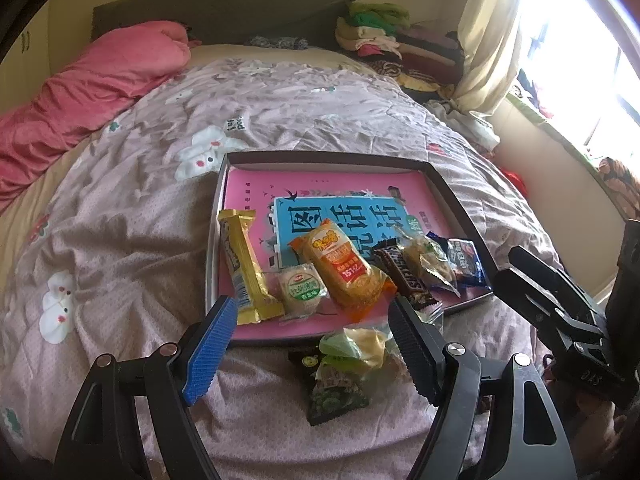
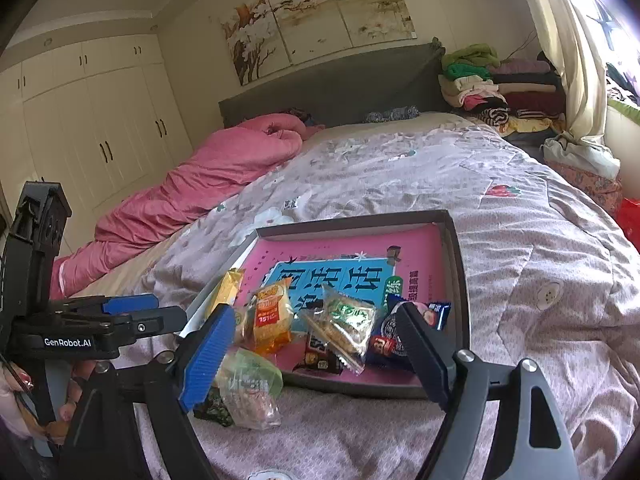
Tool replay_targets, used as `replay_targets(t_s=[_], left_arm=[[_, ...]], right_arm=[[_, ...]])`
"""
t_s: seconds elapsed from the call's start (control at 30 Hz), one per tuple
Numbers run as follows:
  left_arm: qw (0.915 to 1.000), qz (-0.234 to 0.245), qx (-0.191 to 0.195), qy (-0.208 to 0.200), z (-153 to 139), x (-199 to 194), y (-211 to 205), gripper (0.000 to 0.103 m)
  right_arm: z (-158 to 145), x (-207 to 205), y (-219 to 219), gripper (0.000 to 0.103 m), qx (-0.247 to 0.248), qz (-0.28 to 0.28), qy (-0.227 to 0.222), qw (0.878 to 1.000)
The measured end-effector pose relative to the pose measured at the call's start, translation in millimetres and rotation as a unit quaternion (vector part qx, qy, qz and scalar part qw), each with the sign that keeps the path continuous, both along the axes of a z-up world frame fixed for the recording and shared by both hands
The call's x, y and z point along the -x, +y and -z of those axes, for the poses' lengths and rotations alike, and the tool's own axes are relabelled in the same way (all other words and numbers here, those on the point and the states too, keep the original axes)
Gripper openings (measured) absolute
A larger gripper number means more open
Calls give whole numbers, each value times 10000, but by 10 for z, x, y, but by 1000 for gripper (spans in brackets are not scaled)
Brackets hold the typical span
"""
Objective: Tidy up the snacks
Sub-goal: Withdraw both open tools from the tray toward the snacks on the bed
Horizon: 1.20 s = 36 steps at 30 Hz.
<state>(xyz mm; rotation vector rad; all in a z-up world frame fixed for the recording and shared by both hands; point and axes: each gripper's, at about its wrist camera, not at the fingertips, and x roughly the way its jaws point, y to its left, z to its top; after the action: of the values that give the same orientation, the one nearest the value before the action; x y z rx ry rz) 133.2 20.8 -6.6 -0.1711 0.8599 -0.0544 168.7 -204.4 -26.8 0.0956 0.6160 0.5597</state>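
Hovering with jaws spread and empty, left gripper (image 1: 310,344) and right gripper (image 2: 316,350) flank the tray (image 1: 460,208); a green packet (image 1: 340,384), possibly several, lies just before it.

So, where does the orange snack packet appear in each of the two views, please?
Left wrist view: the orange snack packet lies in the tray's near half, centre of the picture, between the two fingers.
Right wrist view: it sits left of centre, by the blue finger pad.
Shared landmark: the blue title panel on the pink tray.
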Motion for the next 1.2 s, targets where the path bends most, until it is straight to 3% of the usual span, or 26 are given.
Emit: replay_targets(t_s=[0.57, 1.2], left_arm=[[9999, -95, -22, 74, 38, 183, 216, 79], [9987, 241, 19, 448, 272, 300, 134, 79]], right_arm=[[35, 198, 90, 83, 228, -79, 36, 9997], [138, 359, 265, 83, 535, -328, 206, 9978]])
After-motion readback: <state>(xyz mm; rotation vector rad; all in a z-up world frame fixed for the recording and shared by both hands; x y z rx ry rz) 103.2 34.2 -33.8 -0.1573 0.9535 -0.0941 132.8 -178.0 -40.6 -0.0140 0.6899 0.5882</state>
